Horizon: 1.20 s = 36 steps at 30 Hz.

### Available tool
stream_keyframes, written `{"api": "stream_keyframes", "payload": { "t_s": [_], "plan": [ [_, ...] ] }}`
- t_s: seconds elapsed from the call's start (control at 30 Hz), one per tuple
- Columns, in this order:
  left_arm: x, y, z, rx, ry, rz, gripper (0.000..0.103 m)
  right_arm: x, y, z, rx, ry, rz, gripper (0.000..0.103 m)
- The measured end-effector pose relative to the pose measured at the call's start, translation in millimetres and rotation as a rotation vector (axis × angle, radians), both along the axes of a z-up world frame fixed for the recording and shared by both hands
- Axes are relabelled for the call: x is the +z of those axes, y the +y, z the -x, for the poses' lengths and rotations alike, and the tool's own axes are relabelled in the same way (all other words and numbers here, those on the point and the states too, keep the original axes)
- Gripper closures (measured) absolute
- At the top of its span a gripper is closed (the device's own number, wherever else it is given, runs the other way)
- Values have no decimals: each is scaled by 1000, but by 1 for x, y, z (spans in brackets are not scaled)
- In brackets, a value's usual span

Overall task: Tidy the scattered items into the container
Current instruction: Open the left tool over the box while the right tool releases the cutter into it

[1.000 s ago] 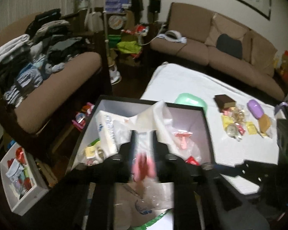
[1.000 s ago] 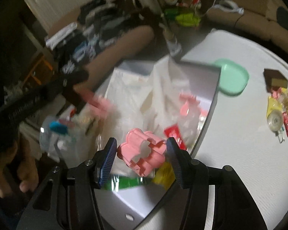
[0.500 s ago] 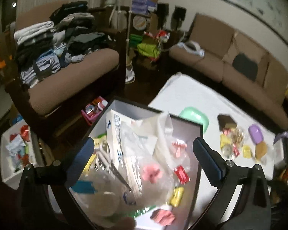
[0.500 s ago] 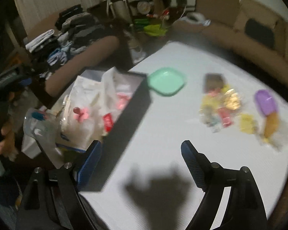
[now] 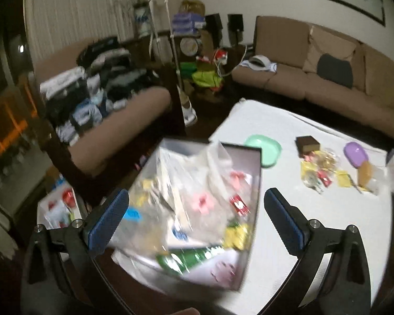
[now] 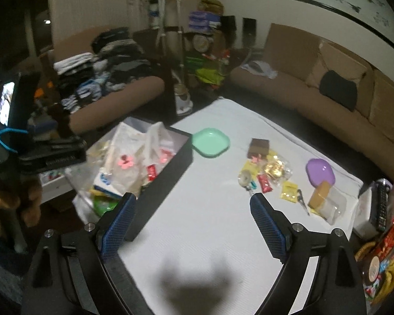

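Note:
The black box (image 5: 254, 183) with pale inner walls stands at the white table's left corner, stuffed with plastic bags, packets and pink flower-shaped pieces (image 5: 203, 202). My left gripper (image 5: 195, 194) hovers above it, open and empty. My right gripper (image 6: 193, 197) hangs over bare tablecloth beside the box (image 6: 170, 178); its jaws are opening with nothing between them. Scattered further out lie a green plate (image 6: 210, 141), a brown block (image 6: 258, 147), a pile of sweets (image 6: 265, 170), a purple oval dish (image 6: 320, 170) and an orange piece (image 6: 319, 195).
A hand (image 6: 10, 202) holds the other gripper's handle at the left edge. A remote (image 6: 380, 204) lies on a white box at the table's right end. Brown sofas (image 5: 315, 89) ring the table, one piled with clothes (image 5: 92, 97). A white bin (image 5: 57, 210) sits on the floor.
Both grippers let go of their pink pieces, which now lie in the box, and opened wide. Both rose and pulled back; the right one swung right over the table.

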<state>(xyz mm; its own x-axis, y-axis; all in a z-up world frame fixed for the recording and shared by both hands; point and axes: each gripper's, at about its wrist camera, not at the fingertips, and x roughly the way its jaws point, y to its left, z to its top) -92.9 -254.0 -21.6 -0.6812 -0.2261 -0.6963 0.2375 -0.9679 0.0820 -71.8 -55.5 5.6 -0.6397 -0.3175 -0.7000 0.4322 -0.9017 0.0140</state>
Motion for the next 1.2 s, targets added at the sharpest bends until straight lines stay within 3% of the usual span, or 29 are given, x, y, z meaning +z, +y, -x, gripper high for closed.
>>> {"api": "stream_keyframes", "payload": {
  "t_s": [0.2,0.63,1.2],
  "plan": [
    [6,19,-23,7,-56,-12,0,1,5,-19,34,-2,23,12],
    [37,54,-46,-28,-16,51,0,16,39,-37,12,27,72,12],
    [45,56,-58,-2,-46,43,0,15,44,-45,-26,22,41,12]
  ]
}}
